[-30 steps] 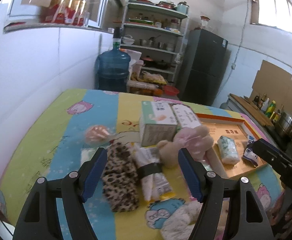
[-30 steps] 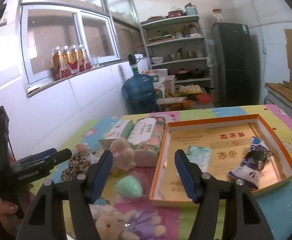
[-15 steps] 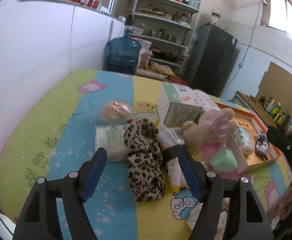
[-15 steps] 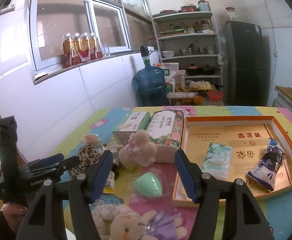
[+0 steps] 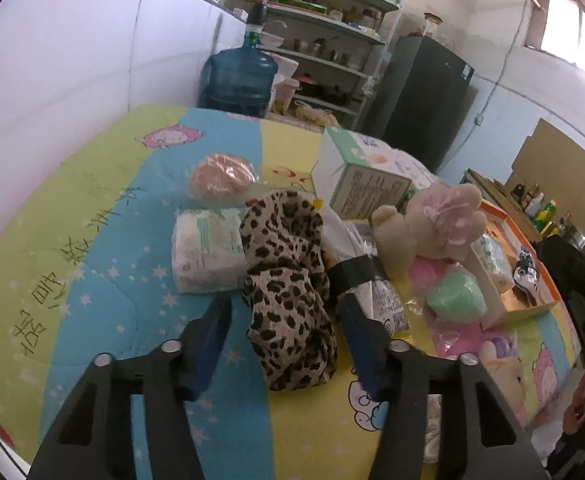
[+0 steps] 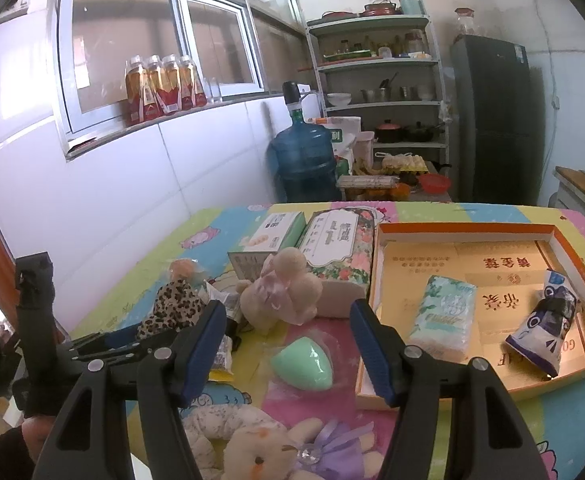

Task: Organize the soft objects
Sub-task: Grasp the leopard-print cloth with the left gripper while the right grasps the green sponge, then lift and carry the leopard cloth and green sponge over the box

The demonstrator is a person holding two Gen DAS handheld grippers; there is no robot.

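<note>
A leopard-print cloth (image 5: 288, 292) lies crumpled on the colourful quilt (image 5: 92, 240), and it also shows in the right wrist view (image 6: 174, 304). My left gripper (image 5: 286, 340) is low over its near end with the cloth between the jaws. The jaws are closing, and a small gap still shows beside each blue pad. My right gripper (image 6: 288, 344) hovers open above a green egg-shaped sponge (image 6: 302, 362), holding nothing. An orange-rimmed tray (image 6: 572, 240) on the right holds a tissue pack (image 6: 444, 312) and a blue-and-white pouch (image 6: 544, 328).
Beside the cloth lie a white tissue pack (image 5: 204, 256), a wrapped pink puff (image 5: 220, 178) and a black-banded packet (image 5: 364, 276). A pink plush (image 6: 284, 292), two boxes (image 6: 340, 252) and a purple-bowed plush (image 6: 268, 448) crowd the middle. A water jug (image 6: 304, 160) stands behind.
My left gripper came down and closer to the leopard cloth, and its jaws narrowed around it. The right gripper's view shifted only slightly.
</note>
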